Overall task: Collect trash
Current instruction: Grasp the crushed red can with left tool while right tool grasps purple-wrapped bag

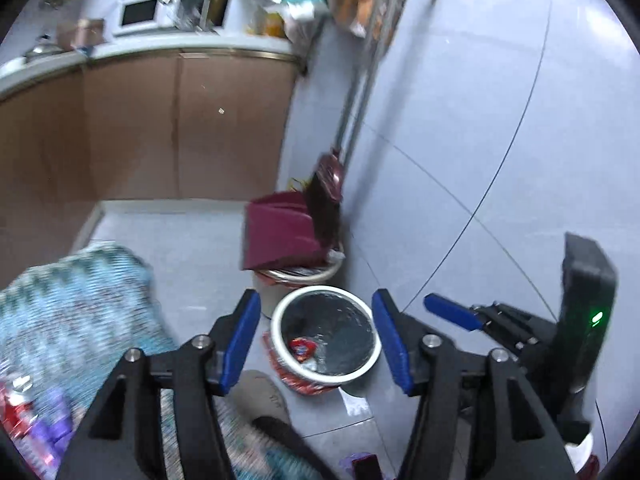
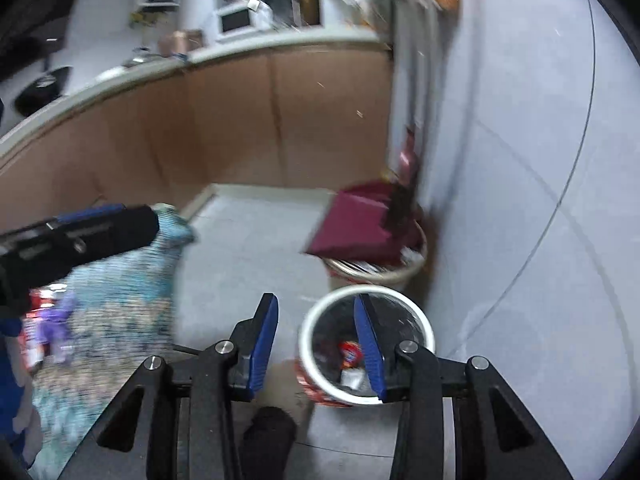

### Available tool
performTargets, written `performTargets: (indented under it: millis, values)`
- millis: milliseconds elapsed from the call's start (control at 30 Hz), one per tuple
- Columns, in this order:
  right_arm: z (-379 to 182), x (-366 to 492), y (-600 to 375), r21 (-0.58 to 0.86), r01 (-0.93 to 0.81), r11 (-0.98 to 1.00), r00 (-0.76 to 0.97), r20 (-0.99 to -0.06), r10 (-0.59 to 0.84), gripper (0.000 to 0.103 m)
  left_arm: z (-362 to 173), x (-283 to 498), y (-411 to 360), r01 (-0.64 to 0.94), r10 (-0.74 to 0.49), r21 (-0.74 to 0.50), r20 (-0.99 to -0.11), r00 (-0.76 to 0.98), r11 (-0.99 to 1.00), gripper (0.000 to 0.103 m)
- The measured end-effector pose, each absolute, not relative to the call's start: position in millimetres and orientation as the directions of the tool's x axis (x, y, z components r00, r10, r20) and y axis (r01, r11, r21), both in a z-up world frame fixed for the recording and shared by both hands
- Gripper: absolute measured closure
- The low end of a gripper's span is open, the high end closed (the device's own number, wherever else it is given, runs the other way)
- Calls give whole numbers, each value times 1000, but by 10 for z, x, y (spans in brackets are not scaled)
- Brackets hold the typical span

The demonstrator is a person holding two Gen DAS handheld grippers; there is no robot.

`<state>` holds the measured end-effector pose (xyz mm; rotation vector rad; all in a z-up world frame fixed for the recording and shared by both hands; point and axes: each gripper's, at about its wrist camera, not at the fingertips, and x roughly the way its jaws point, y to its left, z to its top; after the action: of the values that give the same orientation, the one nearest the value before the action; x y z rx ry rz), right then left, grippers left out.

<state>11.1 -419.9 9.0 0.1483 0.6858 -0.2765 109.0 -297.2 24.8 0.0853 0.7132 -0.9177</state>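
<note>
A white-rimmed trash bin (image 1: 280,340) with a black liner stands on the floor; a red wrapper (image 1: 303,349) lies inside it. The bin also shows in the right wrist view (image 2: 428,330), with the red wrapper (image 2: 349,353). My left gripper (image 1: 316,336) is open and empty, hovering above the bin. My right gripper (image 2: 316,344) is open and empty, just left of and above the bin; it shows at the right of the left wrist view (image 1: 452,314). Red and purple wrappers (image 1: 36,428) lie on the patterned mat (image 1: 80,320) at the left.
A maroon dustpan and broom (image 1: 296,224) rest on a second bin (image 1: 320,274) against the wall behind. Brown cabinets (image 1: 160,128) with a cluttered counter run along the back. A slippered foot (image 1: 264,396) stands near the bin. The grey wall (image 1: 480,120) is on the right.
</note>
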Motion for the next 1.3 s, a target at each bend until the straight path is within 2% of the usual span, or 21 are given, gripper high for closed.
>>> performTargets:
  millis: [267,467,633,700,767,933,1300]
  values:
    - [495,-23,-3181,66,108,992,802,-596,-47,62,434,764,-1487,644,-608,-174,-575,547,745,45]
    - [430,130,-2628,69,-15,998,789,-612,54,61,150,775,-462,541,-510,-153,-608,609,827,45]
    - [276,299,-2229,82,-93,992,760,-638,124,57,-123,814,75,506,-465,-132,-635,617,852,44]
    - [195,381,-2119,93,-113,989,745,-650,147,55,-191,832,149,505,-466,-139,-640,611,852,36]
    - [87,499,-2039,99,-129,987,725,-669,162,54,-273,845,191,515,-476,-144,-639,604,845,34]
    - [-220,738,-1929,105,-162,981,669,-719,188,52,-509,987,69,561,-492,-134,-670,556,817,34]
    - [-720,1156,-1824,124,-212,969,584,-780,227,44,-1098,1503,-6,544,-418,-110,-769,484,832,34]
